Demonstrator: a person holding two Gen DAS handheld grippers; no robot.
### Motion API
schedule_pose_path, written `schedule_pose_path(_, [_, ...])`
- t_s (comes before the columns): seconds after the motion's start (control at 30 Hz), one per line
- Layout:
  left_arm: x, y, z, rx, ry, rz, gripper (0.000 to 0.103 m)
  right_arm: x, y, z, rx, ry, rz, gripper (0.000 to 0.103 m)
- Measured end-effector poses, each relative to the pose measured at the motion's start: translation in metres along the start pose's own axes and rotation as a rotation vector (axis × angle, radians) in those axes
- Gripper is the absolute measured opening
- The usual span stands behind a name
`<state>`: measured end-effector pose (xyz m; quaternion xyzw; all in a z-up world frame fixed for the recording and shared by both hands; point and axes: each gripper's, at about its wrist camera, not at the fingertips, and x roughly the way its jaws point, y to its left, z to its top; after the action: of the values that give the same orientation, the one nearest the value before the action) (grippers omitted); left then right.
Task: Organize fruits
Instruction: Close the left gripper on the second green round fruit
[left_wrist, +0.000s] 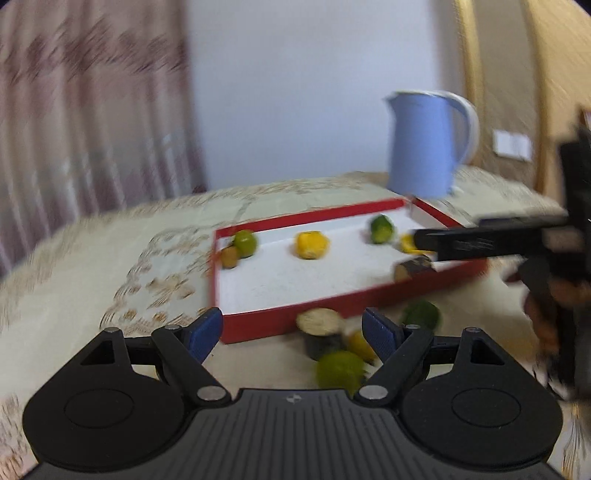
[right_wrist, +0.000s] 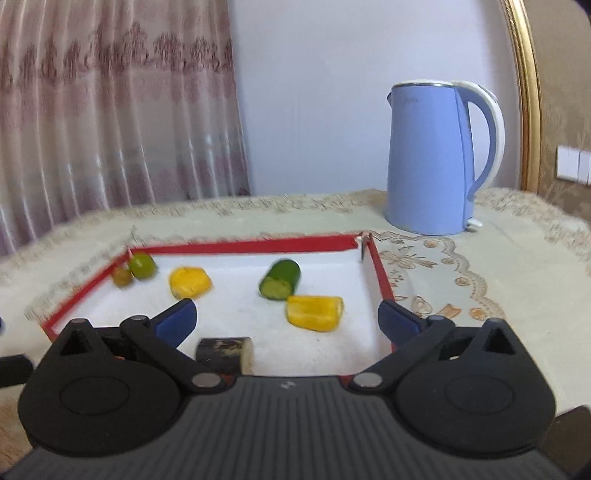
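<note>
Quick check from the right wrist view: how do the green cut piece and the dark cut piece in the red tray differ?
The green cut piece lies mid-tray, toward the far wall; the dark cut piece lies at the near edge, closest to the right gripper.
The green one has bright green skin; the dark one is nearly black.
The green one's cut face points toward the camera, the dark one's pale face to the right.
Both are short cylinders lying on their sides in the red tray.

Between right fingers (right_wrist: 173, 323): bare white tray floor, open ahead; dark cut piece (right_wrist: 226, 354) lies low, just inside the left finger.
Ahead of right fingers: cucumber piece (right_wrist: 280, 278) and yellow piece (right_wrist: 316, 312), apart.
Right finger: over red tray wall (right_wrist: 380, 273).
Far right: kettle (right_wrist: 432, 158) stands beyond tray.
Between left fingers (left_wrist: 205, 332): near tray wall (left_wrist: 258, 323), then loose fruit cluster (left_wrist: 332, 350) crowding the right finger.
</note>
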<state>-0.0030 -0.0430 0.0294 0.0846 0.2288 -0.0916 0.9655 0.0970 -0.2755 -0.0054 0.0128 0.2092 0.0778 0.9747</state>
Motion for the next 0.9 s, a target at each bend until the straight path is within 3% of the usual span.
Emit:
schedule_pose_path(0.1, [-0.001, -0.014, -0.002, 0.058, 0.005, -0.016, 0.083, -0.002, 0.002, -0.002, -0.018, 0.007, -0.019, 0.103])
schedule_pose_path(0.53, [0.012, -0.031, -0.014, 0.103, 0.047, -0.033, 0.082, 0.005, -0.007, -0.003, 0.031, 0.056, -0.036, 0.103])
schedule_pose_path(0.7, [0.018, -0.029, -0.018, 0.085, 0.083, -0.07, 0.053, 0.008, -0.01, -0.004, 0.05, 0.072, -0.029, 0.103])
schedule_pose_path(0.9, [0.023, -0.021, -0.02, 0.04, 0.104, -0.069, 0.041, 0.008, -0.01, -0.004, 0.048, 0.073, 0.028, 0.103])
